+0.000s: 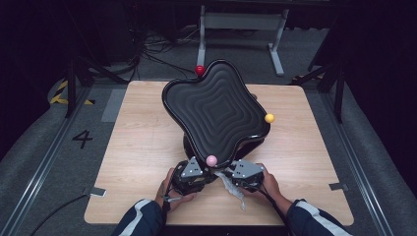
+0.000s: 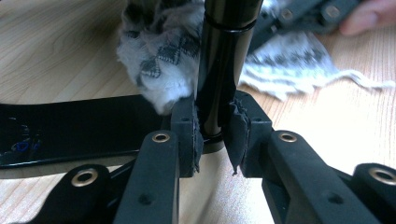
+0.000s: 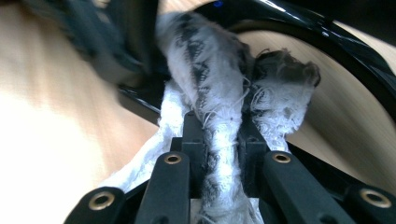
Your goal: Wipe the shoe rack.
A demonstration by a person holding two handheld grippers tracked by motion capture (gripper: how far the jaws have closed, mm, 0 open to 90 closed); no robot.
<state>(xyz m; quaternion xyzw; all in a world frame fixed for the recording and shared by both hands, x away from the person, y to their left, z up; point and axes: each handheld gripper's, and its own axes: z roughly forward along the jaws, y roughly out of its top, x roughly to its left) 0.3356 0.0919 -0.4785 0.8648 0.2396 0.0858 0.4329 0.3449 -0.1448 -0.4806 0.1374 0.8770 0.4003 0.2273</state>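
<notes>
left gripper [image 2: 212, 140] clamping stand's black post [image 2: 224, 60] | right gripper [image 3: 219, 149] gripping white cloth [image 3: 210, 84], wiping near tray [image 1: 216, 110] at 6 o'clock | progress: wiping seemingly underway, remainder unclear

The large wavy-edged black tray [image 1: 216, 110], tilted on its black stand, blocks the centre of the wooden table [image 1: 137, 147]; bare table lies open at 9 o'clock and 3 o'clock; at 6 o'clock both grippers and a frayed white patterned cloth [image 1: 233, 187] crowd the tray's near edge.
</notes>
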